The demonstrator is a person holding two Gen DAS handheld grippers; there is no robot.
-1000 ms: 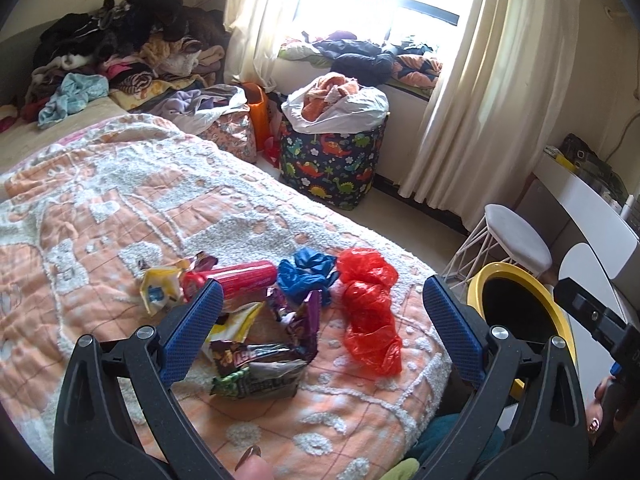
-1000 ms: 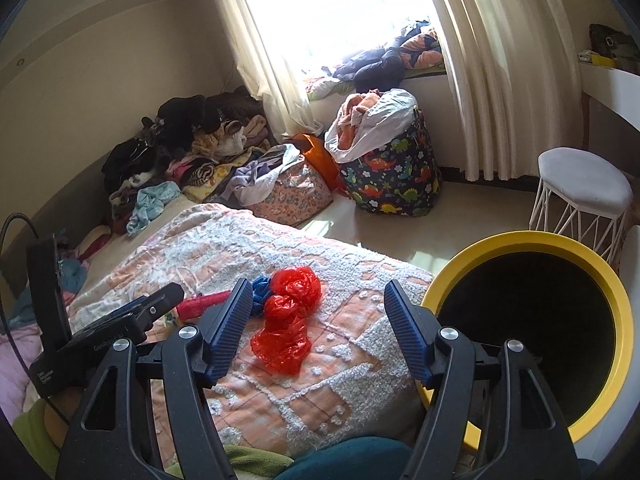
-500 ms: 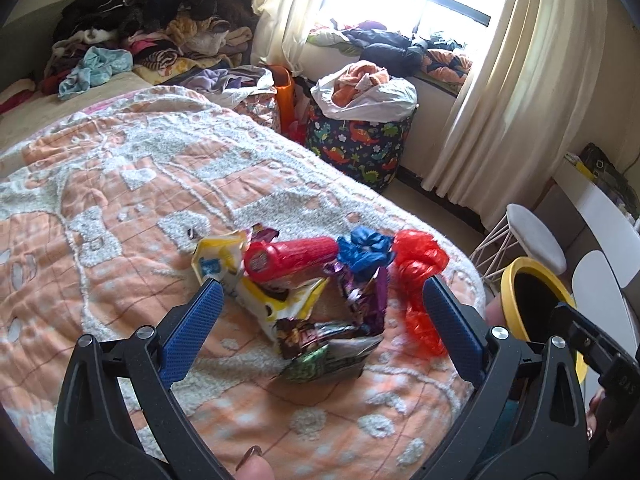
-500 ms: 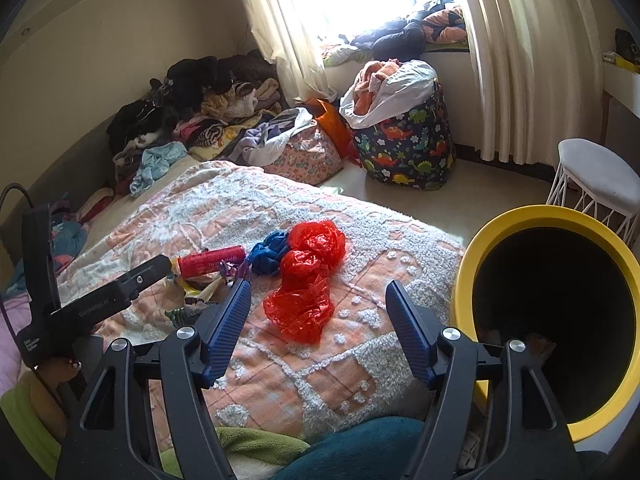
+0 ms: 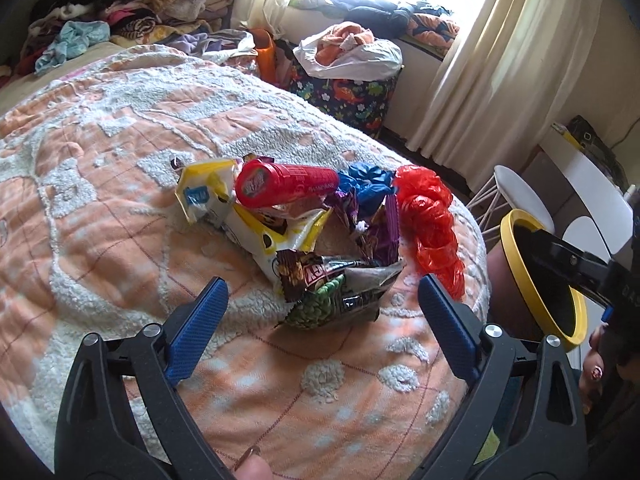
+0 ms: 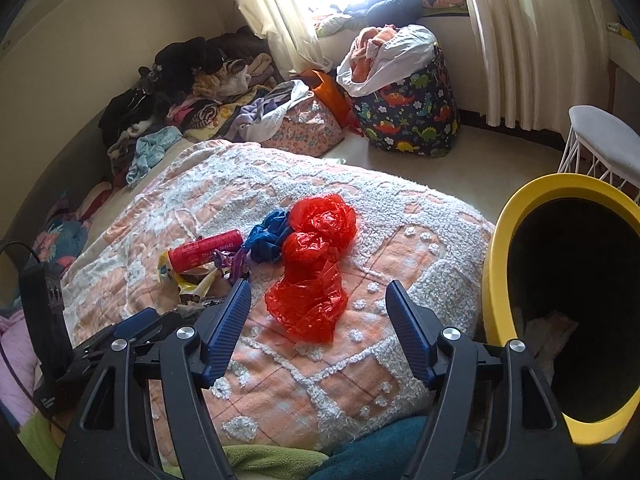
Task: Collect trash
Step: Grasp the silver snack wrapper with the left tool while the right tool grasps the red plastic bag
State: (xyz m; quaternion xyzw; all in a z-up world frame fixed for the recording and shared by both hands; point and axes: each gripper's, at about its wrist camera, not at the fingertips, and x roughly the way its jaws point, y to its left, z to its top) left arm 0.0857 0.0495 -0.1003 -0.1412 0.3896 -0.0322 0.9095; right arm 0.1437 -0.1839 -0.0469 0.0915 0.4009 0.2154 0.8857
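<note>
Both hand-held grippers sit lower and nearer the trash than before. Left hand-held gripper [image 5: 322, 298], empty, closing slightly, tilts over wrappers [image 5: 332, 288]; right hand-held gripper [image 6: 318, 306], spread, empty, tilts toward red bag [image 6: 312, 272].

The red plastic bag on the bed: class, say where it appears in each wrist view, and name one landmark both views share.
Left wrist view: red plastic bag right of centre, right of the wrapper pile.
Right wrist view: centre, ahead of the open right gripper.
Shared landmark: yellow bin beside the bed.
</note>
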